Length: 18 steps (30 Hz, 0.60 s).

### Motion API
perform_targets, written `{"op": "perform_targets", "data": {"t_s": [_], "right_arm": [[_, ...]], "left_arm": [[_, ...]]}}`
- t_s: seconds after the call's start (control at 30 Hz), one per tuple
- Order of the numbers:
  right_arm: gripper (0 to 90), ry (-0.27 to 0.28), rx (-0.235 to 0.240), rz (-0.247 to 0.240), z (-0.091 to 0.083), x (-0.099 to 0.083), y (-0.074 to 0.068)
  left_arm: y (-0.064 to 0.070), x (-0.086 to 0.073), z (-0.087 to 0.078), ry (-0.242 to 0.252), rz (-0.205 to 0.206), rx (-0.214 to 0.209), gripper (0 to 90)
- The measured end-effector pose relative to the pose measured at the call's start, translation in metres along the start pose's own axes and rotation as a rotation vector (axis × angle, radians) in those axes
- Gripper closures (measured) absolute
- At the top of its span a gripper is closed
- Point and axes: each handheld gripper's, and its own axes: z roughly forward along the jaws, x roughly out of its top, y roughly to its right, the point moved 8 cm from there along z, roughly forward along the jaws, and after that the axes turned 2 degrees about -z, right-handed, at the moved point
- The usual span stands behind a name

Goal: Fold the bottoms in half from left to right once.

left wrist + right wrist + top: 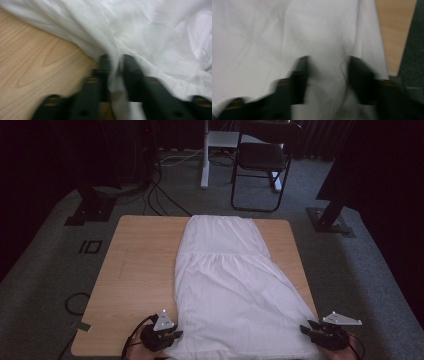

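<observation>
The skirt (230,280) lies on the table (140,270), left gripper (172,335) pinching its hem, right gripper (306,330) spread wide over it.

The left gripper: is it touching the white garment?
Touching. In the left gripper view, the left gripper has its jaws closed on a fold of the white garment.

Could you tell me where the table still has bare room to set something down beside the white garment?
The widest free patch is the wooden table left of the white garment, from far edge to near edge. A narrow strip lies right of it, toward the far corner. The near edge is crowded: the left tongs and right tongs work there.
</observation>
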Motion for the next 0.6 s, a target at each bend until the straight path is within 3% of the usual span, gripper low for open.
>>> {"op": "perform_targets", "data": {"t_s": [0.03, 0.07, 0.1, 0.23, 0.33, 0.4, 0.43, 0.5, 0.57, 0.6], "right_arm": [[78.7, -0.007, 0.011, 0.006, 0.000, 0.000, 0.000], [86.6, -0.015, -0.010, -0.005, -0.001, 0.001, 0.000], [88.4, -0.005, -0.029, -0.021, -0.004, 0.004, 0.000], [89.0, 0.103, -0.022, -0.033, -0.030, 0.020, -0.003], [88.9, 0.163, -0.032, -0.029, -0.045, 0.028, 0.000], [88.9, 0.185, -0.035, 0.001, -0.052, 0.028, 0.007], [88.9, 0.175, -0.039, 0.014, -0.052, 0.025, 0.011], [88.7, 0.097, -0.062, 0.025, -0.046, 0.013, 0.018], [87.4, 0.020, -0.071, 0.026, -0.035, 0.001, 0.022], [81.5, -0.002, -0.083, 0.040, -0.031, -0.002, 0.024]], "left_arm": [[0.001, 0.002, -0.004, 0.023, 0.006, -0.006, 87.1], [0.002, 0.005, -0.011, 0.059, 0.011, 0.005, 88.4], [0.002, 0.008, -0.019, 0.087, 0.012, 0.016, 88.8], [0.003, 0.018, -0.046, 0.174, 0.006, 0.035, 89.4], [0.013, 0.019, -0.053, 0.175, 0.020, -0.003, 89.5], [0.023, 0.019, -0.056, 0.167, 0.043, -0.034, 89.5], [0.027, 0.019, -0.056, 0.161, 0.051, -0.052, 89.4], [0.031, 0.017, -0.054, 0.148, 0.054, -0.097, 87.5], [0.025, 0.018, -0.050, 0.164, 0.036, -0.070, 71.3], [0.019, 0.020, -0.049, 0.171, 0.019, -0.052, 62.3]]}}
